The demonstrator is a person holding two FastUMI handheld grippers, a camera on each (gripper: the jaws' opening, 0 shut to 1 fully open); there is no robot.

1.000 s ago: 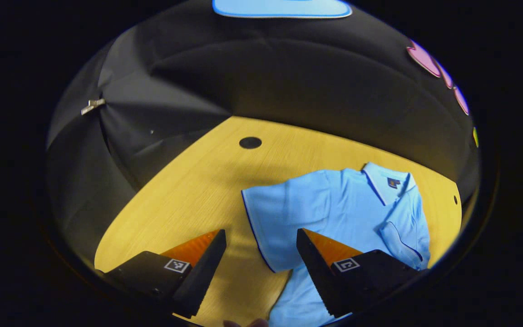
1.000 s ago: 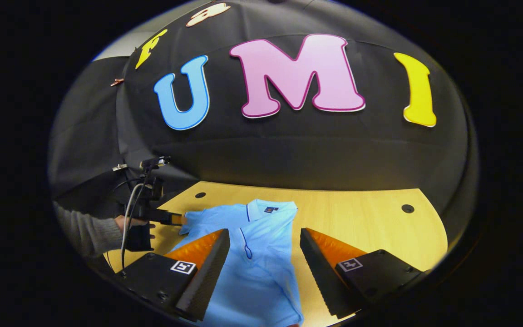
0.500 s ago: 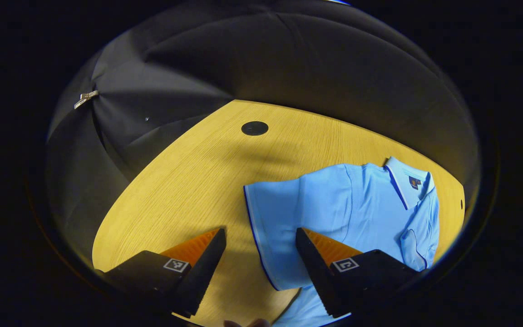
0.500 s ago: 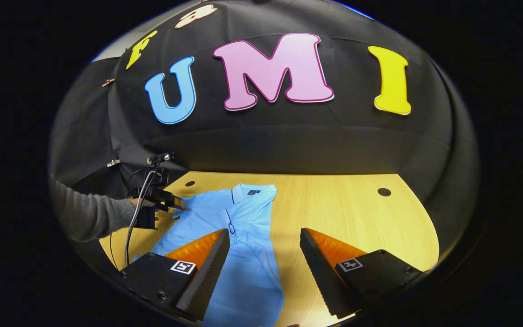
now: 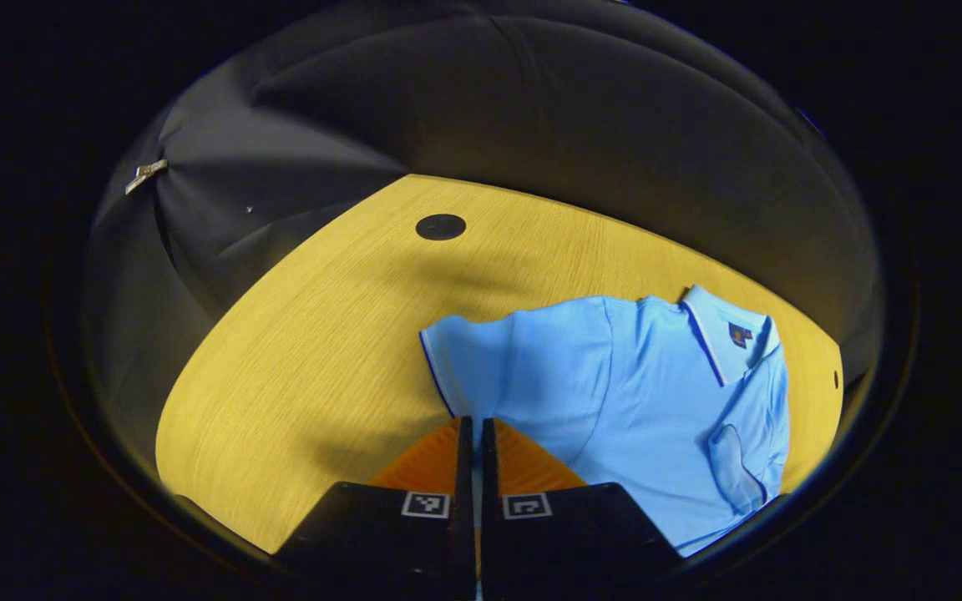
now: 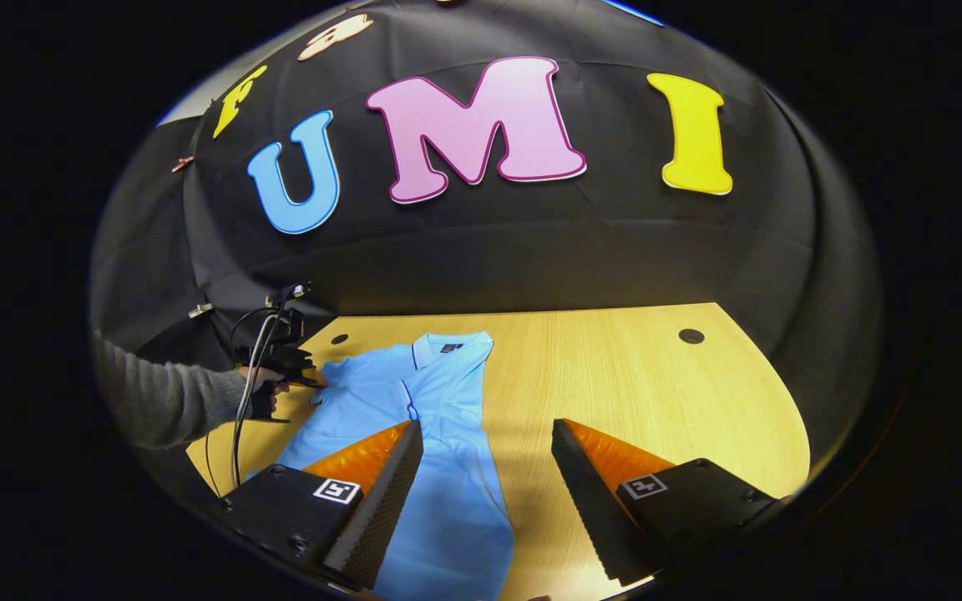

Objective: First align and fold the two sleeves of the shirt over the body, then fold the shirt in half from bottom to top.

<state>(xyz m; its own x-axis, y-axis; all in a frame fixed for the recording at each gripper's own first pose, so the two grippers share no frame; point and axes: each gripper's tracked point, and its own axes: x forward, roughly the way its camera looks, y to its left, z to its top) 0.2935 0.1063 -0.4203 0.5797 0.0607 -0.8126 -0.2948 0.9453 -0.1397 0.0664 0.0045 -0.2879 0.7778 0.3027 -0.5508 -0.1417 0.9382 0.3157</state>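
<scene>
A light blue polo shirt (image 5: 631, 392) lies flat on the yellow wooden table (image 5: 306, 351), collar (image 5: 727, 338) away from me. Its outspread sleeve (image 5: 473, 359) runs toward my left gripper (image 5: 471, 434), which is shut on the sleeve's hem; blue cloth shows between the fingers. The other sleeve (image 5: 731, 459) lies folded on the body. In the right gripper view the shirt (image 6: 439, 434) stretches away from my right gripper (image 6: 485, 467), which hangs open above the shirt's lower right edge and the table (image 6: 656, 392). The left gripper (image 6: 301, 376) appears there at the sleeve, held by a hand in a grey sleeve (image 6: 164, 401).
Round dark holes mark the tabletop (image 5: 440, 226), (image 6: 691, 335), (image 6: 338, 339). Black cloth walls close the booth behind and to the sides, with a metal clip (image 5: 140, 176) on the left. A cable (image 6: 243, 409) hangs from the left gripper. Bare wood stretches right of the shirt.
My left gripper has gone from open astride the sleeve's hem to shut on it. The right gripper has drifted slightly back, staying open.
</scene>
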